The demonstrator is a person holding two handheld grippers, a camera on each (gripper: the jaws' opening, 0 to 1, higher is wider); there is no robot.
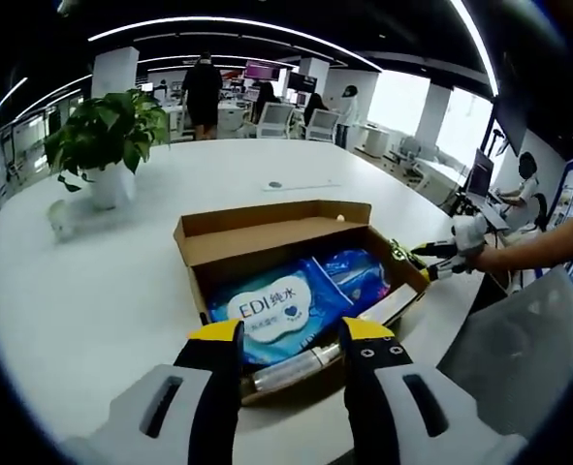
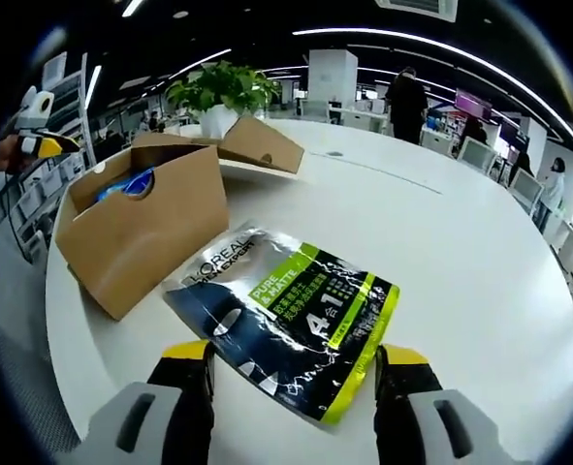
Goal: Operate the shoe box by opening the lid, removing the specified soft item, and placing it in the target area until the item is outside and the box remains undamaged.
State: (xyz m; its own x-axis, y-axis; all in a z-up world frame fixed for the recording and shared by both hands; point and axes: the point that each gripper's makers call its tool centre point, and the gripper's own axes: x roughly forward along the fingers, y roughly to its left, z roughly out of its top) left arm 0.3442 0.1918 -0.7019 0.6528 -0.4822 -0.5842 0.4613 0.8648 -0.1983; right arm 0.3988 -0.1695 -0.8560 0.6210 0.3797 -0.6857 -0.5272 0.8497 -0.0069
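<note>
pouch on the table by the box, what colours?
Dark pouch with silver edges and a lime-green panel; clearest in the right gripper view.

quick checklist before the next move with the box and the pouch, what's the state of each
1. Lid open: ok. The brown cardboard shoe box has its lid folded back.
2. Soft item out: ok. The silver, black and lime-green foil pouch lies flat on the round white table, beside the box.
3. Right gripper released: ok. Jaws open, one either side of the pouch's near end.
4. Left gripper free: ok. Jaws open at the box's near wall.
5. Remaining contents settled: ok. The blue-and-white soft pack lies inside the box.
6. Box undamaged: cannot tell. No tear shows on the walls in view; the other sides are hidden.
</note>
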